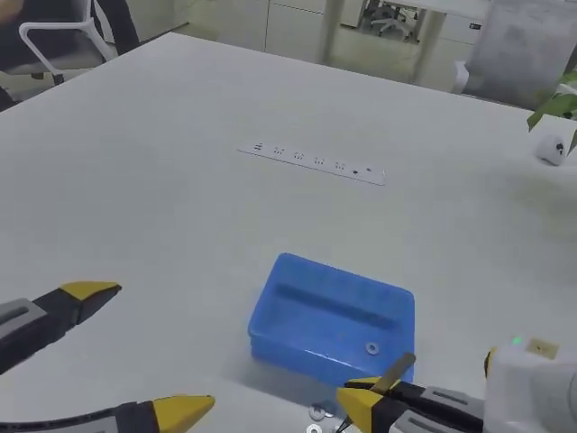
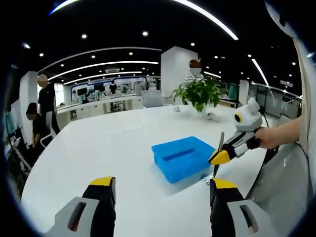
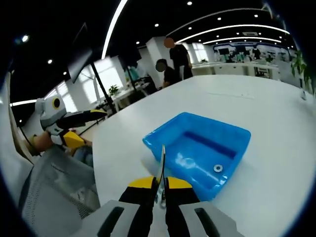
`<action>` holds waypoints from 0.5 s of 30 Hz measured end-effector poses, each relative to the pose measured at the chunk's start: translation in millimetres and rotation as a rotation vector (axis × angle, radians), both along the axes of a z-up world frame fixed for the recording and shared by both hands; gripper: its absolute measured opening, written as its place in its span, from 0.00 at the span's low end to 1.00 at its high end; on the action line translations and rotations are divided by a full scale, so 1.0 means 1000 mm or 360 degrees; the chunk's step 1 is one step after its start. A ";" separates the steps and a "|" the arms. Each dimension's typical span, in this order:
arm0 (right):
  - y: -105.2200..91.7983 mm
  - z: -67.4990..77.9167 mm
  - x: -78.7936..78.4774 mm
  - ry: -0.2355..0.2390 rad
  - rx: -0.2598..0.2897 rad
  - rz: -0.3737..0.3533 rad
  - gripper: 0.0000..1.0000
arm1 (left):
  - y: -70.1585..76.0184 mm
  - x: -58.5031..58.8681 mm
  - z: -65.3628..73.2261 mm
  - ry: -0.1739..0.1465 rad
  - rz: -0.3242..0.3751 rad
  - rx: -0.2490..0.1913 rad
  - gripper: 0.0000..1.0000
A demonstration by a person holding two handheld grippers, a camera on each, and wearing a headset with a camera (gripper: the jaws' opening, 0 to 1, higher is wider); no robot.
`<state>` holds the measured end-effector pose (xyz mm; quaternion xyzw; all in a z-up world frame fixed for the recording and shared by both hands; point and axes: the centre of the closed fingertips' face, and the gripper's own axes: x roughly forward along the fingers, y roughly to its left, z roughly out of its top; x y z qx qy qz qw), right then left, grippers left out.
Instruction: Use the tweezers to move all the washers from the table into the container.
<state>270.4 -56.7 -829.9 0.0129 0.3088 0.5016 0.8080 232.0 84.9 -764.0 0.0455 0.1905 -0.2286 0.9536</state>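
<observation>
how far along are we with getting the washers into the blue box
Done: one small metal washer lies inside the blue plastic container. In hand: the right gripper is shut on the thin metal tweezers, just beside the container's near wall. Left: what look like two more washers lie on the white table by that wall. The left gripper is open and holds nothing.

A white counter point(image 1: 162, 207) carries a blue container point(image 1: 302, 350) near its front edge, with small washers point(image 1: 316, 414) just beside it, and a flush socket strip point(image 1: 311, 162) lies farther back.
</observation>
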 end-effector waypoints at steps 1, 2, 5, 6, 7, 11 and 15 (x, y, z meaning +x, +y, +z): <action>0.000 -0.001 0.000 0.0001 -0.0003 -0.0001 0.04 | 0.000 0.000 0.000 -0.0001 0.0002 0.0001 0.79; 0.000 -0.001 -0.001 -0.0003 -0.0005 -0.0001 0.04 | 0.000 0.000 0.000 0.0000 0.0002 0.0000 0.79; 0.001 -0.003 -0.002 -0.0024 -0.0019 0.0004 0.04 | 0.000 0.000 0.000 0.0002 -0.0003 0.0007 0.79; 0.002 -0.003 -0.002 -0.0042 -0.0018 0.0008 0.04 | 0.000 0.000 -0.001 0.0004 -0.0004 0.0009 0.79; 0.002 -0.003 -0.002 -0.0042 -0.0020 0.0012 0.04 | 0.000 0.000 -0.001 0.0005 -0.0005 0.0009 0.79; 0.000 -0.010 -0.004 -0.0091 -0.0120 0.0055 0.04 | 0.000 -0.001 0.000 0.0003 -0.0003 0.0006 0.79; 0.003 -0.008 -0.006 -0.0090 -0.0092 0.0073 0.04 | 0.000 -0.001 -0.001 0.0006 -0.0002 0.0007 0.79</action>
